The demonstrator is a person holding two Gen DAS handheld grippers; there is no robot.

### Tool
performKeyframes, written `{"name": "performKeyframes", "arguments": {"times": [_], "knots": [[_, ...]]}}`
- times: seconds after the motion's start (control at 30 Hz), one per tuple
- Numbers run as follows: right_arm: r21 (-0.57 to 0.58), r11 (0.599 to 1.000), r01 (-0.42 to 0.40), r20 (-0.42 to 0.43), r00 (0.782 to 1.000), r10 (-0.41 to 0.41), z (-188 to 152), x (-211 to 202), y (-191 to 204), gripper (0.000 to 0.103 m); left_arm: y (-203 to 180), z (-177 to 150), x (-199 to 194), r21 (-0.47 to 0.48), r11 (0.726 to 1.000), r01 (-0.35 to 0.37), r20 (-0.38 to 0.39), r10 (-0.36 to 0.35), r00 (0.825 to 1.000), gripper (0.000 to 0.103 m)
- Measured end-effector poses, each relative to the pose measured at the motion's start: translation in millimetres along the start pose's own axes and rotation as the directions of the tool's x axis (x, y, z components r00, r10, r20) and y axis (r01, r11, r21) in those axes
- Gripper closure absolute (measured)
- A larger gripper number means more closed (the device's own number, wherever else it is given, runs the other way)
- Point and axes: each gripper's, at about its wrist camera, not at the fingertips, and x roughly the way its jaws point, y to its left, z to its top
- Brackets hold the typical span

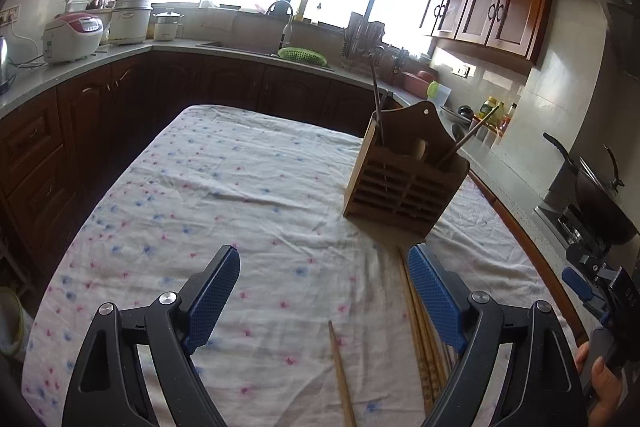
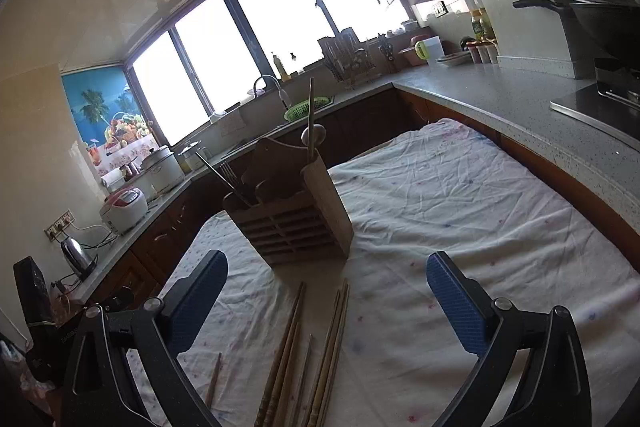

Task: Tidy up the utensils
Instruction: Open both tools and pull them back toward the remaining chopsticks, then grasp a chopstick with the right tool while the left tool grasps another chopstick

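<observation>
A wooden slatted utensil holder (image 1: 404, 175) stands on the cloth-covered table (image 1: 224, 187), with a few chopsticks and a spoon upright in it. It also shows in the right wrist view (image 2: 292, 215). Several wooden chopsticks (image 1: 424, 339) lie on the cloth near my left gripper's right finger, and one lone chopstick (image 1: 342, 375) lies between the fingers. My left gripper (image 1: 324, 287) is open and empty above the cloth. My right gripper (image 2: 328, 291) is open and empty, with the loose chopsticks (image 2: 316, 355) lying between its fingers, in front of the holder.
Kitchen counters (image 2: 520, 99) wrap around the table, with a sink and green basket (image 1: 302, 54), rice cookers (image 1: 72, 37), a kettle (image 2: 78, 255) and a wok on the stove (image 1: 600, 203). The other hand-held gripper shows at the right edge (image 1: 604, 291).
</observation>
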Motion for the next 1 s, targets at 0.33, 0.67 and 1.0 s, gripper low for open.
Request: {"name": "performKeyframes", "arguments": {"times": [0.33,0.67,1.0], "knots": [[-0.009,1.000,0.027,-0.080,0.996,-0.028,-33.1,1.1,-5.1,0.003,-1.7,-20.0,2.5,0.003,1.000,-0.022,-0.089,0.022,0.996,0.017],[-0.090,0.996,0.013,-0.151,0.988,-0.027,-47.5,12.5,17.8,0.032,-12.3,-25.3,15.0,0.049,0.999,-0.017,-0.168,0.025,0.985,0.019],[-0.118,0.992,-0.036,-0.285,0.959,0.001,-59.4,42.8,34.9,0.078,-22.4,-25.1,42.5,0.071,0.997,0.025,-0.274,-0.005,0.962,0.051]]}}
